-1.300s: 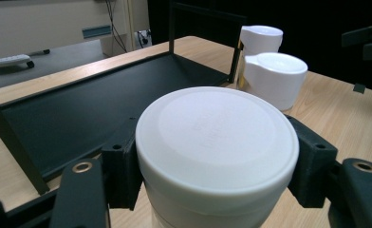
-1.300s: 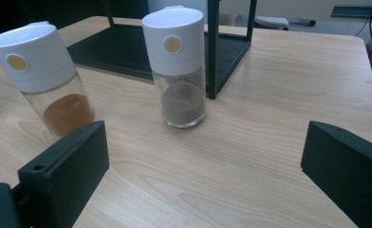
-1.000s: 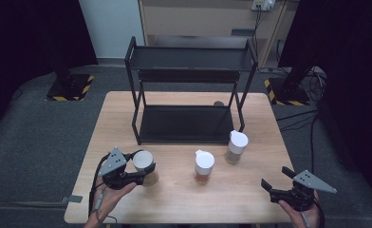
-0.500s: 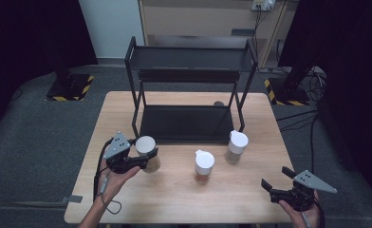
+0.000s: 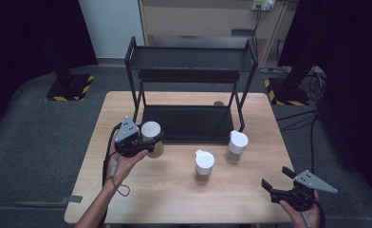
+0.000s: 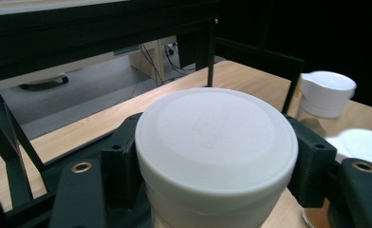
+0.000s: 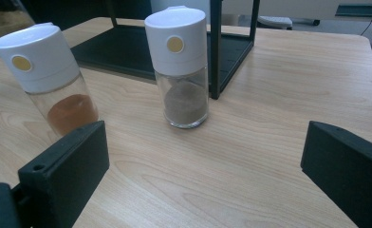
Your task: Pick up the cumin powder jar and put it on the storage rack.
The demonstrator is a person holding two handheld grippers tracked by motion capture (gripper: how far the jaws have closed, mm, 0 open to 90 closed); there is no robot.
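My left gripper [image 5: 148,141] is shut on a white-lidded jar [image 5: 151,137] and holds it above the table, close to the front left post of the black two-tier shelf rack [image 5: 190,64]. In the left gripper view the jar's round lid [image 6: 216,135] sits between both jaws. Two spice jars stand on the table: one with orange-brown powder [image 5: 204,166] [image 7: 51,80] and one with grey-brown powder [image 5: 235,147] [image 7: 179,66]. My right gripper [image 5: 281,186] [image 7: 203,175] stands open near the table's front right corner, with nothing between its jaws, apart from both jars.
The wooden table [image 5: 155,194] carries the rack at its back half; the rack's lower shelf [image 5: 189,123] is a dark tray. Grey carpet surrounds the table. A pale cabinet [image 5: 198,19] stands behind, with stand bases at both sides.
My left gripper has lifted the white-lidded jar and carried it away from the person, toward the rack's front left post. The right gripper has stayed in place.
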